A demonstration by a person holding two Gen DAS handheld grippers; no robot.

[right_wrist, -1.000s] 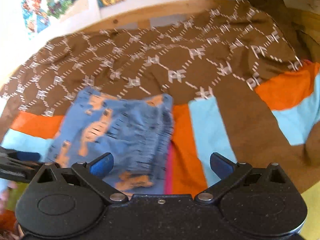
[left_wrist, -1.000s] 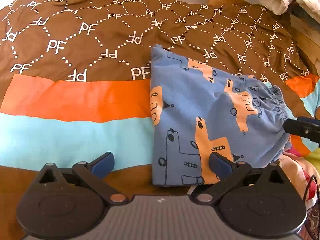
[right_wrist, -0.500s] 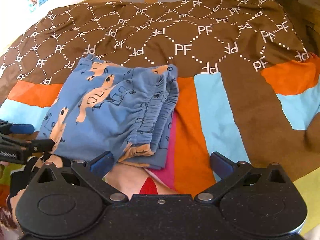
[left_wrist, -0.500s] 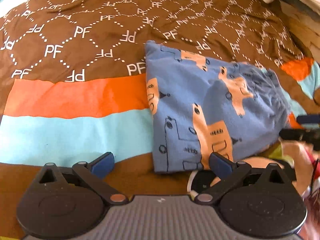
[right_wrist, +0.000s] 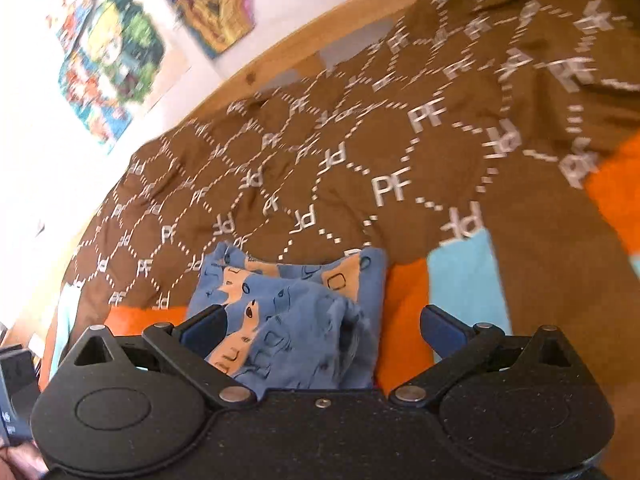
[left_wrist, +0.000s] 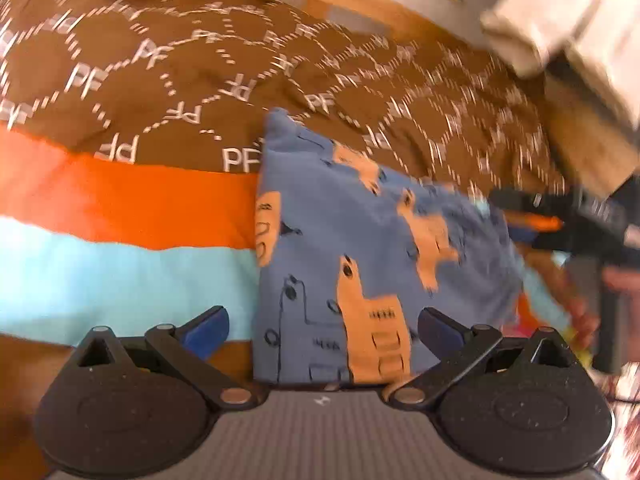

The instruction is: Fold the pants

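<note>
The blue pants (left_wrist: 360, 248) with orange animal prints lie folded into a compact rectangle on the patterned bedspread (left_wrist: 120, 200). My left gripper (left_wrist: 322, 326) is open, its jaws wide apart over the near edge of the fold, holding nothing. From the right wrist view the folded pants (right_wrist: 296, 312) show their gathered waistband towards the camera. There my right gripper (right_wrist: 322, 326) is open too, its left finger over the fabric without pinching it. The right gripper's dark body (left_wrist: 576, 220) appears blurred at the right of the left wrist view.
A wooden bed frame (right_wrist: 304, 48) runs behind the bedspread, with colourful posters (right_wrist: 120, 52) on the white wall. A pale folded cloth (left_wrist: 560, 20) lies at the far right corner. A hand (left_wrist: 616, 280) holds the right gripper. Both views are motion-blurred.
Both grippers have pulled up and tilted away from the folded pants, which stay put on the bed. The right view now takes in the wall and posters.
</note>
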